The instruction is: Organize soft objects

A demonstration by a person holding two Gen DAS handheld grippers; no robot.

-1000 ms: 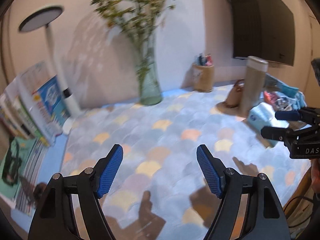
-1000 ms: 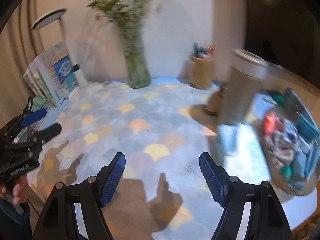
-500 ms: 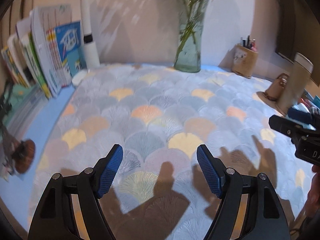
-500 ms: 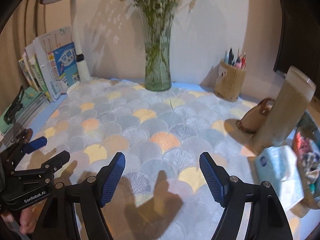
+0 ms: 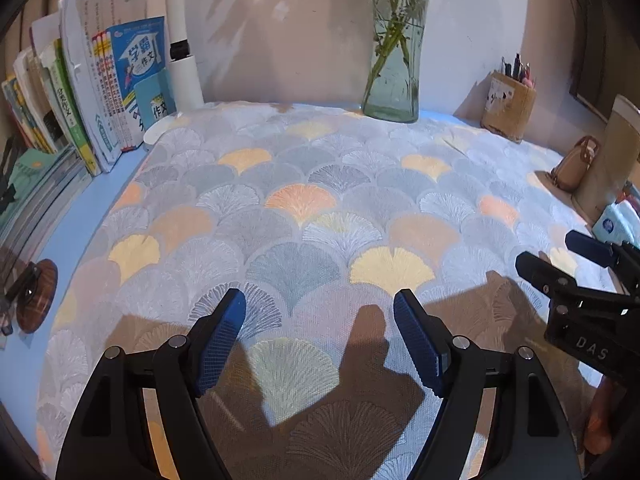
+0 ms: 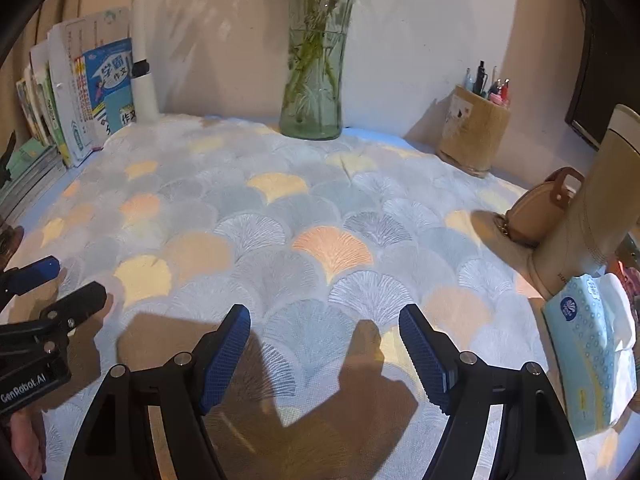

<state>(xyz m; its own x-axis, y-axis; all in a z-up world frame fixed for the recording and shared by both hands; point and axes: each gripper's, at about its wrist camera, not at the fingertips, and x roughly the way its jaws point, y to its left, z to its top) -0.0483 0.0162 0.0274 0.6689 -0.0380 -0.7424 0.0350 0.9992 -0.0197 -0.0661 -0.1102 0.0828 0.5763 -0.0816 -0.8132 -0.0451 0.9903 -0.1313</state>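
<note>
Both pairs of blue-padded fingers are spread wide and hold nothing. The left gripper (image 5: 320, 336) and the right gripper (image 6: 325, 344) hover side by side, tilted down over a fan-patterned cloth (image 6: 320, 232) that covers most of the desk (image 5: 80, 208). This cloth, printed in grey, yellow and orange scallops, lies flat beneath both grippers and reaches back toward a glass vase (image 6: 314, 92) of green stems standing at the rear edge of the cloth. Left of the vase, a white lamp post (image 5: 182, 60) rises beside a row of upright books (image 5: 100, 92). Right of the vase sits a woven pen holder (image 6: 474, 136) with pens in it. Further right of the vase and nearer the grippers, a small tan purse (image 6: 536, 212) leans against a tall beige tumbler (image 6: 588, 208). In front of the tumbler, a light blue pack of tissues (image 6: 588, 356) rests at the cloth's right edge.
</note>
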